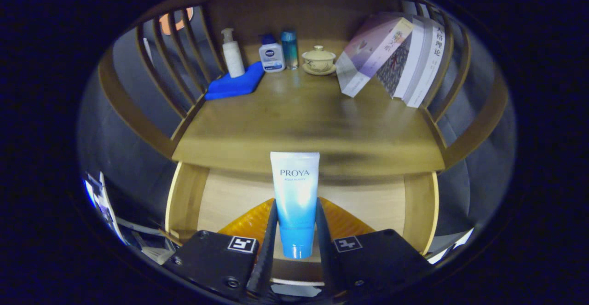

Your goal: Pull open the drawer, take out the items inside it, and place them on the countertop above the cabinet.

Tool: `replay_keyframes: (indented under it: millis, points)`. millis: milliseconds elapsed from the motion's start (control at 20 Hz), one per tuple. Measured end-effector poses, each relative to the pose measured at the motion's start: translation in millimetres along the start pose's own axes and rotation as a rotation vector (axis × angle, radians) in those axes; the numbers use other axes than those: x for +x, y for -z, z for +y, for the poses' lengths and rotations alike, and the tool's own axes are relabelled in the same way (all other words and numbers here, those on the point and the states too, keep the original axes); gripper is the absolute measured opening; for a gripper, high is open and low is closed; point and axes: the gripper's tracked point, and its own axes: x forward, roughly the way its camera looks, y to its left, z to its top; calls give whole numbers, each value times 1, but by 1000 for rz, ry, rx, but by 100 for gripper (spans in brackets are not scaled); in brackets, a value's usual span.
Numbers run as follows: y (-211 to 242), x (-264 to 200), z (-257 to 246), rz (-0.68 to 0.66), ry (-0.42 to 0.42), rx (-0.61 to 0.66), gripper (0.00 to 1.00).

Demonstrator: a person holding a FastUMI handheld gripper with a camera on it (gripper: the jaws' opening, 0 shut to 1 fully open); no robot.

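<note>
between fingers: cleanser tube (295,199) pinched by gripper (297,231) over open drawer (221,199). light, squishy, slick — low hold looks fine.

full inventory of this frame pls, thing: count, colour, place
tube: 1, white fading to blue, cap down, held upright between the jaws above the open drawer
drawer: 1, light wood, open below the countertop
orange item: 1, orange, in the drawer behind the tube
countertop: 1, brown wood, beyond the tube
pump bottle: 1, white, on the blue cloth at the back
blue cloth: 1, blue, back of the countertop
small bottle: 1, white with blue cap, beside the cloth
slim bottle: 1, teal, next to the small bottle
lidded cup: 1, cream, on a saucer
books: several, leaning at the back
gripper: 1, both fingers press the tube
</note>
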Motion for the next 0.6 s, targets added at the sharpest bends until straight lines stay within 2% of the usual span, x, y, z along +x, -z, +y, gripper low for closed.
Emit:
replay_keyframes:
  millis: [350,600]
  points:
    - [-66,46,5,-66,50,15,48]
    - [-76,73,-3,-70,72,51,48]
